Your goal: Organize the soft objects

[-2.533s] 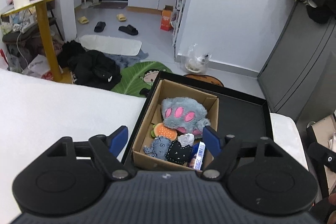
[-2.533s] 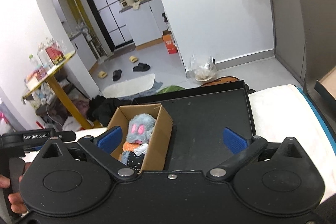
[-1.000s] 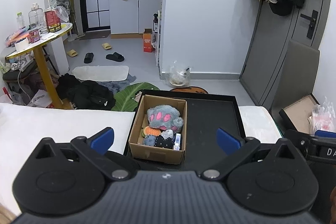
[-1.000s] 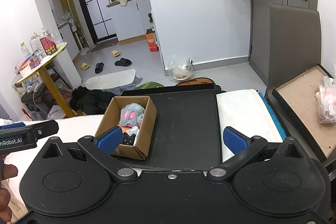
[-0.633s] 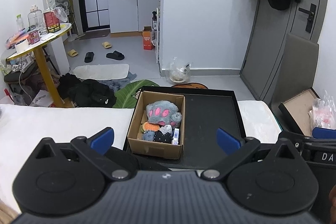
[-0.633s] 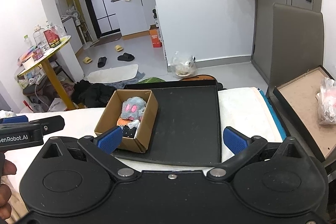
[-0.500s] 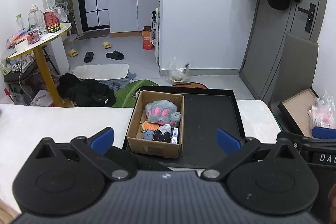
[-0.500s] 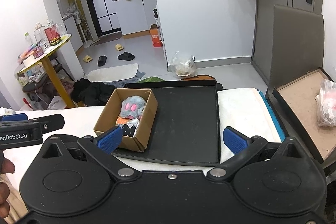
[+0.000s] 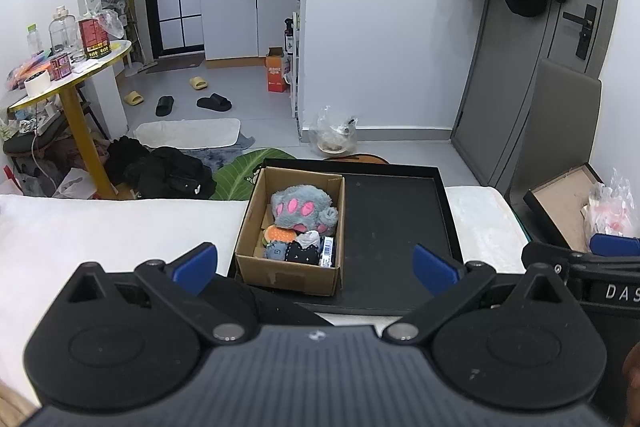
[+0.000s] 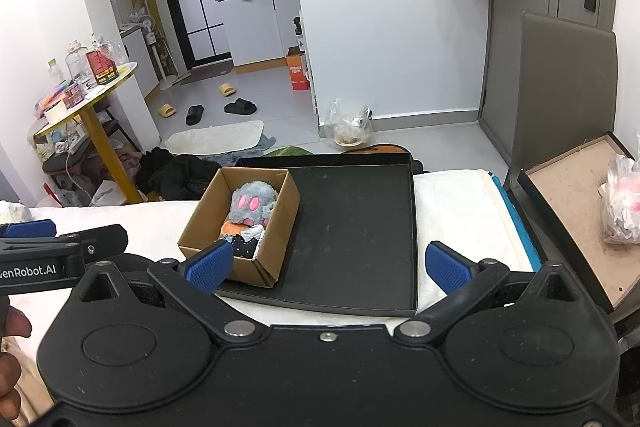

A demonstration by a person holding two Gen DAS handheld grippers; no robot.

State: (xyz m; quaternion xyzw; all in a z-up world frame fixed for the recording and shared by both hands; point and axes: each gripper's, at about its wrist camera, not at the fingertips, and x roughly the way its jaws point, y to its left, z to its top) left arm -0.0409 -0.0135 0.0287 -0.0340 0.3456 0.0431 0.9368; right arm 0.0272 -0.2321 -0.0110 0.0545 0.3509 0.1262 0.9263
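On the white bed (image 9: 100,227), a shallow black tray (image 9: 394,227) is laid, and a brown cardboard box (image 9: 294,273) is set in its left half, the right half being bare. Within the box, a grey plush paw with pink pads (image 9: 302,209) is seen at the far end; nearer lie an orange-and-green soft toy (image 9: 280,235), a small blue-grey piece (image 9: 275,250), a dark spotted piece (image 9: 302,253) and a white packet with a barcode (image 9: 328,247) standing against the right wall. The left gripper (image 9: 314,263) is held back from the box with its jaws spread wide and nothing between them; its blue pads (image 9: 194,263) are seen either side of the box. The right gripper (image 10: 328,265) is likewise held apart from the tray, jaws released and empty. From the right wrist view, the box (image 10: 276,227) is seen at the tray's left side, and a hand (image 10: 10,355) is partly visible at the left edge.
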